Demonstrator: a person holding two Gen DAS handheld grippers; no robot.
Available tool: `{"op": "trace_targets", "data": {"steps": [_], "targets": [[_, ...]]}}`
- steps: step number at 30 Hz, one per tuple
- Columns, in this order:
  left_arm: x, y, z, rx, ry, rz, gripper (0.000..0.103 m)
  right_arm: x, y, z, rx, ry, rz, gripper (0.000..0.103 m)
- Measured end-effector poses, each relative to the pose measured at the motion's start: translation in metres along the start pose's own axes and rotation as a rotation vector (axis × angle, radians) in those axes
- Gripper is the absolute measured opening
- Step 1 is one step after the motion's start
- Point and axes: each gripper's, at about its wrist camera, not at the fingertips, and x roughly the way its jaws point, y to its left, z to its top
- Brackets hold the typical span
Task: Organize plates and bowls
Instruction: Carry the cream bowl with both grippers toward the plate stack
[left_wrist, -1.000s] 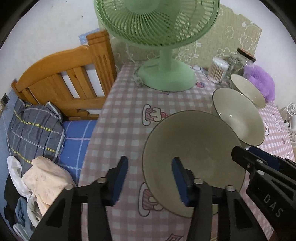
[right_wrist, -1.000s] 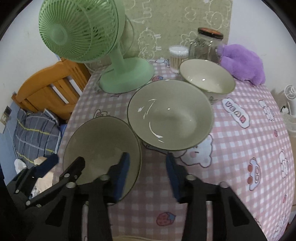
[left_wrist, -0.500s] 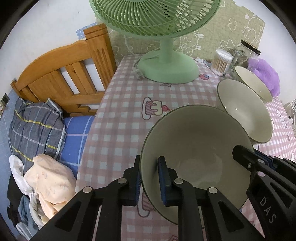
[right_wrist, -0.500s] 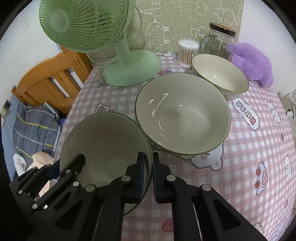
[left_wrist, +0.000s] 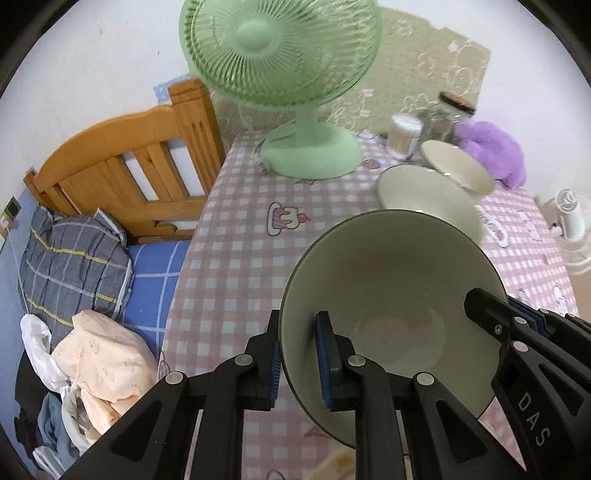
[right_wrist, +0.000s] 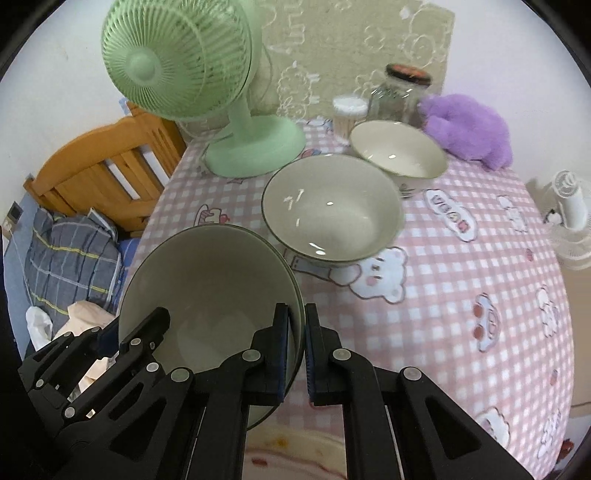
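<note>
— So where was the near bowl (left_wrist: 391, 295)?
— Lower centre of both frames, over the checked worktop (right_wrist: 461, 280); the left tool (left_wrist: 297, 354) and right tool (right_wrist: 297, 354) each clamped its rim, opposite sides.
— Others?
— Two bowls (right_wrist: 332, 206) sat beyond.

We clamp our left gripper (left_wrist: 297, 360) on the near bowl's (left_wrist: 391, 295) left rim, and our right gripper (right_wrist: 295, 354) on its right rim, fingers straddling the wall.
</note>
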Motion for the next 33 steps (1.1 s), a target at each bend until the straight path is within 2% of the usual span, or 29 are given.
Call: {"op": "trace_targets", "data": {"steps": [8,17,25,33], "targets": [[-0.046,-0.024,-0.019,0.036,-0.045,-0.046,0.014,-0.056,-0.019,-0.026,0.052,-0.055,-0.043,0.011],[-0.083,-0.059,-0.046,0.060,-0.072,-0.058,0.014,-0.099,-0.052,-0.058,0.071,-0.087,-0.058,0.011],[-0.099,-0.092,-0.067,0.045,-0.066,-0.049,0.014,-0.119,-0.084,-0.079,0.052,-0.086,-0.047,0.011],[-0.093,-0.134,-0.089,0.007,-0.013,-0.036,0.014,-0.115,-0.127,-0.097,0.019,-0.035,-0.034,0.010]]}}
